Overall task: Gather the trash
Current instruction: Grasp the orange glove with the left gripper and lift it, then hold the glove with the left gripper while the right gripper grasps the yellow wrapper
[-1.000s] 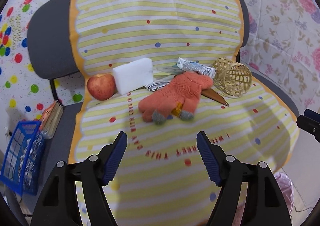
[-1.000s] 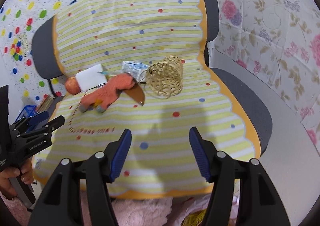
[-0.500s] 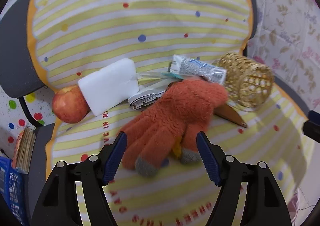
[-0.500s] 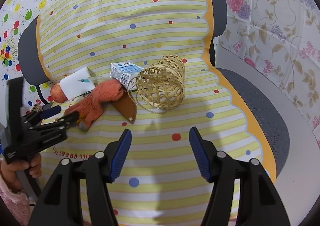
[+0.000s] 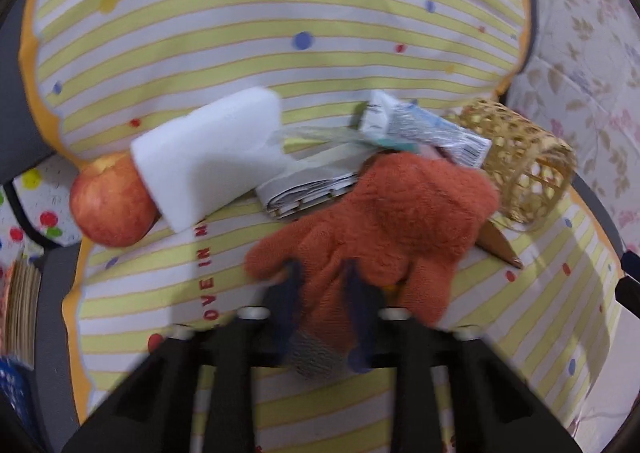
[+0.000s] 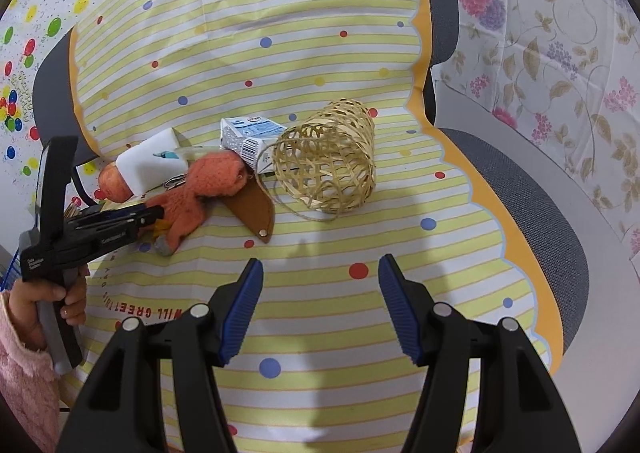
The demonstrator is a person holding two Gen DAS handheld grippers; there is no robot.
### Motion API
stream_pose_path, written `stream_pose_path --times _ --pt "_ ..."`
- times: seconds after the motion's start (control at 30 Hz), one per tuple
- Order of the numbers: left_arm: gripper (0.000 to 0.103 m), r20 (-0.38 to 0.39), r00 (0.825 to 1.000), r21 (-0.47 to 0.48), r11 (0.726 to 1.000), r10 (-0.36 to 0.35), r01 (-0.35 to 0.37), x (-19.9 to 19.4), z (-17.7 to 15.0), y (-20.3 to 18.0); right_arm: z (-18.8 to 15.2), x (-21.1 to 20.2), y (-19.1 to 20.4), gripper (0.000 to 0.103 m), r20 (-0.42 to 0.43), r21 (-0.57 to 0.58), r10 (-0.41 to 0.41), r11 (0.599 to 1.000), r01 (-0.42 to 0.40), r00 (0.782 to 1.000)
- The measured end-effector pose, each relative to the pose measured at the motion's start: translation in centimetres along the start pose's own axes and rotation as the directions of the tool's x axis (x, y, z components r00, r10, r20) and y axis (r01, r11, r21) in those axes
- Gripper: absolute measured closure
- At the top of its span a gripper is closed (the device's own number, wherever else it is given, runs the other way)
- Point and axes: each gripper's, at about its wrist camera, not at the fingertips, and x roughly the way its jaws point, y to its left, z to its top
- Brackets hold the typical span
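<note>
Left hand-held gripper: jaws closing, a finger of the orange glove between the blue pads; contact appears made, though blurred. Right hand-held gripper: jaws standing wide apart, nothing between them, hovering over bare striped chair cover, well short of the glove.

Left of the glove: red apple, white sponge block touching it. Behind the glove: folded paper, crushed carton with barcode visible, lettering too small to read. Right of the glove: woven basket on its side; brown leather piece protruding beneath.

Printed on cover: "WILL GREET THIS", partly legible. Small white print on left tool body illegible.
</note>
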Motion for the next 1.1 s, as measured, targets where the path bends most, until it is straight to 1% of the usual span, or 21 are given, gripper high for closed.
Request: stream_pose_path --times 0.1,0.17,0.27,0.3,0.37,0.43,0.47,0.53,0.6,0.67,0.7,0.77,0.9,0.97,1.03,1.1 --pt "0.089 0.067 0.998 -0.003 1.0 -0.012 0.012 -1.8 0.3 -0.4 -0.1 -0.6 0.2 0.044 0.005 -0.001 -0.002 1.0 0.002 1.0" --pt "0.09 0.125 0.992 -0.007 1.0 -0.016 0.017 -3.7 0.5 -0.5 -0.2 -1.1 0.4 0.044 0.01 -0.005 -0.004 1.0 0.004 1.0" --pt "0.09 0.22 0.975 -0.027 0.998 -0.043 0.05 -7.6 0.9 -0.4 -0.4 -2.1 0.9 0.044 0.021 -0.015 -0.004 1.0 0.005 1.0" --pt "0.09 0.256 0.965 -0.028 0.997 -0.061 0.07 -9.3 1.1 -0.4 -0.4 -2.3 1.1 0.044 0.024 -0.019 -0.004 1.0 0.004 1.0" --pt "0.09 0.317 0.946 -0.02 0.996 -0.072 0.082 -12.2 1.4 -0.6 -0.4 -2.8 1.4 0.044 0.031 -0.025 0.0 1.0 0.001 1.0" --pt "0.09 0.355 0.931 -0.01 0.995 -0.087 0.096 -14.6 1.6 -0.9 -0.5 -3.3 2.0 0.044 0.037 -0.03 0.01 1.0 -0.008 0.999" --pt "0.09 0.365 0.927 -0.007 0.995 -0.088 0.097 -15.2 1.8 -1.1 -0.6 -3.5 2.2 0.044 0.039 -0.032 0.012 0.999 -0.011 0.999" --pt "0.09 0.401 0.914 -0.011 0.998 -0.059 0.069 -17.5 1.7 -1.0 -0.8 -3.9 2.8 0.044 0.042 -0.037 0.022 0.999 -0.021 0.999" --pt "0.089 0.415 0.909 -0.028 0.999 -0.027 0.043 -18.9 1.2 -0.6 -0.9 -4.1 3.6 0.044 0.041 -0.048 0.035 0.998 -0.033 0.999" --pt "0.089 0.418 0.908 -0.045 0.999 0.023 -0.005 -19.9 0.5 -0.2 -1.0 -4.2 4.4 0.044 0.039 -0.061 0.05 0.997 -0.048 0.998" --pt "0.089 0.413 0.909 -0.053 0.998 0.059 -0.041 -20.1 -0.1 0.2 -1.1 -4.1 5.0 0.044 0.037 -0.069 0.06 0.996 -0.058 0.997" --pt "0.089 0.401 0.91 -0.073 0.994 0.109 -0.087 -19.9 -1.3 1.3 -1.1 -3.8 6.0 0.044 0.031 -0.084 0.083 0.993 -0.08 0.996" --pt "0.089 0.339 0.93 -0.14 0.985 0.146 -0.104 -18.3 -3.4 4.6 -0.8 -2.1 8.8 0.044 0.008 -0.132 0.142 0.981 -0.14 0.99" --pt "0.089 0.299 0.94 -0.176 0.977 0.166 -0.117 -16.8 -4.3 6.3 -0.3 -0.9 10.1 0.049 -0.009 -0.149 0.178 0.973 -0.177 0.984" --pt "0.089 0.27 0.947 -0.193 0.973 0.175 -0.125 -15.4 -5.0 7.2 0.1 0.2 11.3 0.049 -0.023 -0.158 0.211 0.964 -0.212 0.977" --pt "0.089 0.236 0.955 -0.204 0.97 0.178 -0.131 -13.9 -5.6 7.9 0.8 2.0 12.7 0.05 -0.039 -0.173 0.226 0.958 -0.23 0.973"
